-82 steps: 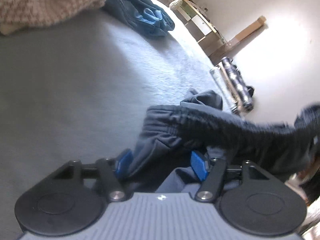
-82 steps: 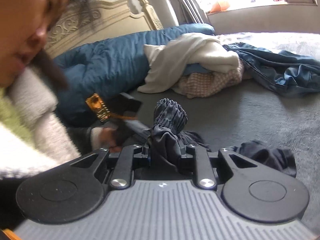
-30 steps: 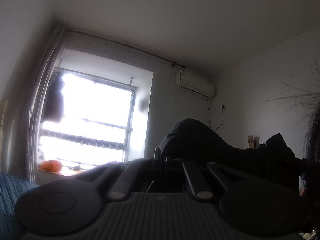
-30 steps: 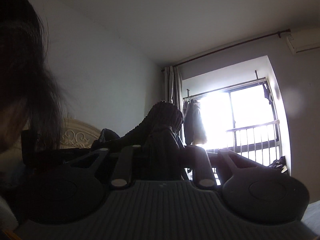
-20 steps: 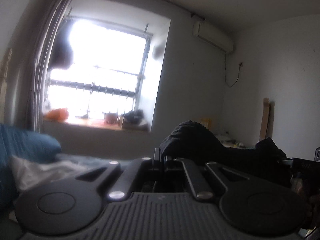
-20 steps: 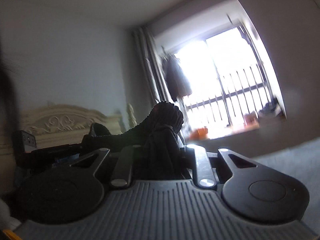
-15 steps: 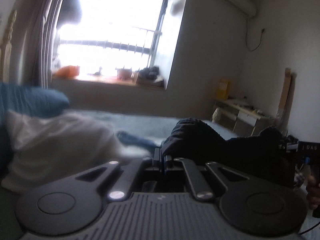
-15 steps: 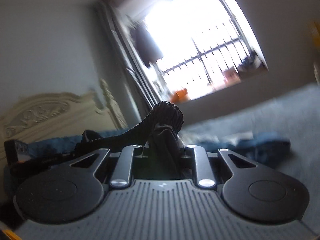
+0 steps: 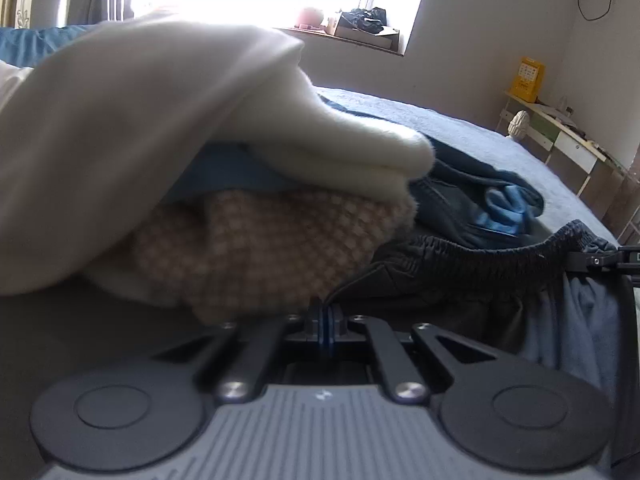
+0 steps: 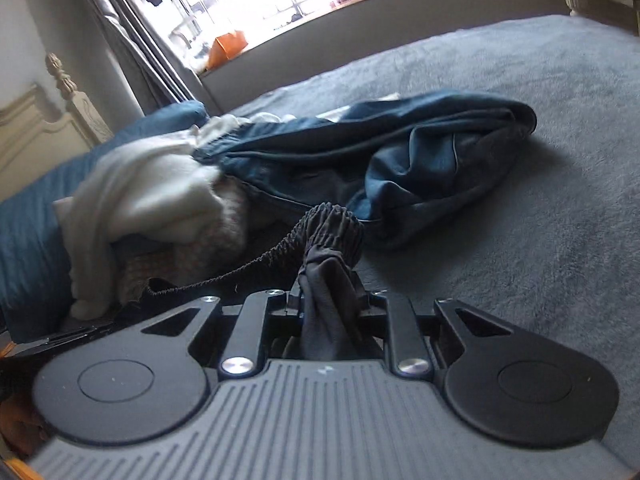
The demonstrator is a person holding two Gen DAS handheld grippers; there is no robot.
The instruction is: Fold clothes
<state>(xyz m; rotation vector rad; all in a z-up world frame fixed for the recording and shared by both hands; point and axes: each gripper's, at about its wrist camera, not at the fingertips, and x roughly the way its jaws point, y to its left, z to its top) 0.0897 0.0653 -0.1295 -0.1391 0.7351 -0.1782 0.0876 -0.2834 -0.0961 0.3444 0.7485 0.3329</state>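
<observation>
The left tool [image 9: 325,322] is clenched, its blue-edged pads pressed flat together on a thin edge of the dark shorts [image 9: 460,276]. From there the elastic waistband [image 9: 492,250] runs off to its right, pulled fairly taut, and ends at the right tool [image 10: 329,300]. That one grasps a thick bunch of the same waistband, the gathered fabric bulging up between its fingers. The rest of the shorts hangs and spreads low over the grey bed [image 10: 540,128] between the two tools. Directly ahead of the left tool, very close, sits a pile: a cream garment [image 9: 140,120] on top, a beige checked knit [image 9: 260,248] beneath. Ahead of the right tool lies a crumpled pair of blue jeans [image 10: 420,160], with the cream garment to its left.
</observation>
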